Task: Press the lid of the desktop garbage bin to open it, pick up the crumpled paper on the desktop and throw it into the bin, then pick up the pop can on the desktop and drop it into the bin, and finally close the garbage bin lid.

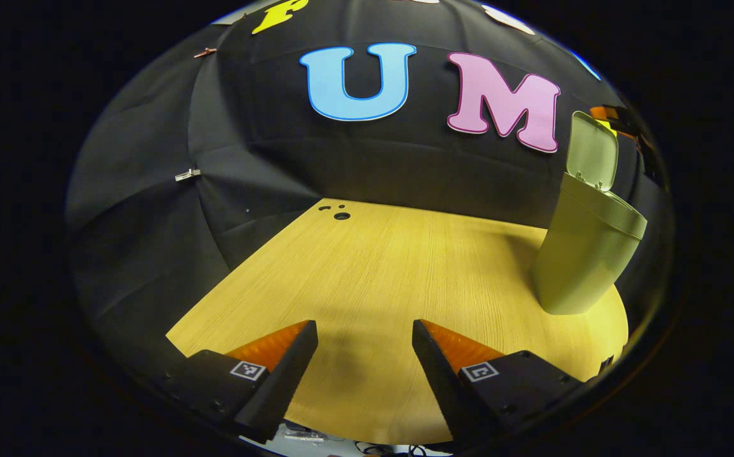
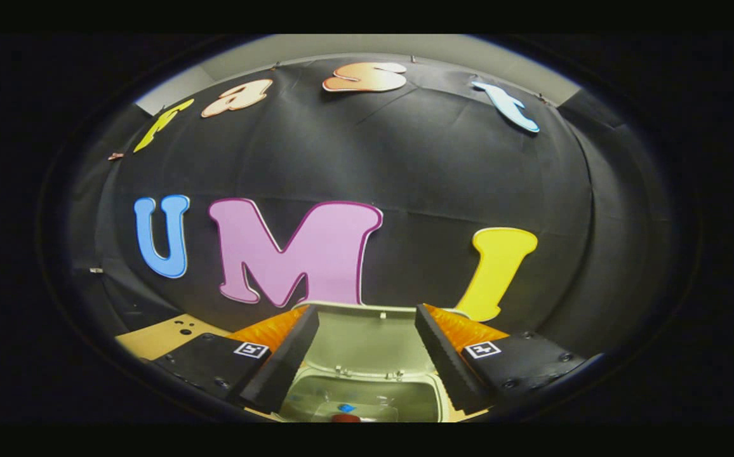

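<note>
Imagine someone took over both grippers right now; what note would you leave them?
Left gripper: open, holding nothing, above the table.
Right gripper: open, holding nothing, over the bin's mouth.
Bin: at the table's right edge in the left gripper view, lid up.
Something lies inside the bin, too unclear to name; no paper or can on the table where it shows.
Likely done: opening the lid, probably both drops.
Left: close the lid.

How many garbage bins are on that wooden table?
1. The pale green plastic garbage bin stands at the table's far right in the left gripper view, its lid raised. The right gripper view looks down into the same open bin.
</note>
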{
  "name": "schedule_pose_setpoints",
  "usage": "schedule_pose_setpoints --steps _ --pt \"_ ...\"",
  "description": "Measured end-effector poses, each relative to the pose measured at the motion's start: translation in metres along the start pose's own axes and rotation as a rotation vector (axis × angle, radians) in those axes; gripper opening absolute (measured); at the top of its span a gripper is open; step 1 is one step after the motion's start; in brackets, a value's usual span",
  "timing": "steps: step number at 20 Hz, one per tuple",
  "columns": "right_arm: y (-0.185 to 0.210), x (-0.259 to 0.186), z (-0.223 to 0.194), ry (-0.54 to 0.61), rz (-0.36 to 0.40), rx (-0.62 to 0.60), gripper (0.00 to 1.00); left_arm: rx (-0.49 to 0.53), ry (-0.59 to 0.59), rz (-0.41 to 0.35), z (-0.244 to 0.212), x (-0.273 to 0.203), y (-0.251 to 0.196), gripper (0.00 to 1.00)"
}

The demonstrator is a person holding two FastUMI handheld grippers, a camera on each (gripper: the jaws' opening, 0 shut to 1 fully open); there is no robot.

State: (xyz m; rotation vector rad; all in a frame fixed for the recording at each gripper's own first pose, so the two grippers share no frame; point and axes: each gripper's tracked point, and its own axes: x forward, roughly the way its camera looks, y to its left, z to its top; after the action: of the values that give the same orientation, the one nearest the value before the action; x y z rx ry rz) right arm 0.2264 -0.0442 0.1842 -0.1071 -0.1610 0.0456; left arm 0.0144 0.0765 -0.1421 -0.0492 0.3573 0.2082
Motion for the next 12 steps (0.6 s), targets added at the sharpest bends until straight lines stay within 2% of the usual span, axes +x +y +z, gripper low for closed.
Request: schedule_pose_setpoints --steps 7,12 --pt "-0.005 0.032 0.029 -0.033 -0.006 0.002 0.95 -0.019 0.009 0.017 -0.005 0.000 0.003 0.96" --pt "-0.013 0.058 0.012 0.048 -0.018 0.019 0.96 -0.028 0.012 0.039 -0.009 -0.004 0.009 0.96"
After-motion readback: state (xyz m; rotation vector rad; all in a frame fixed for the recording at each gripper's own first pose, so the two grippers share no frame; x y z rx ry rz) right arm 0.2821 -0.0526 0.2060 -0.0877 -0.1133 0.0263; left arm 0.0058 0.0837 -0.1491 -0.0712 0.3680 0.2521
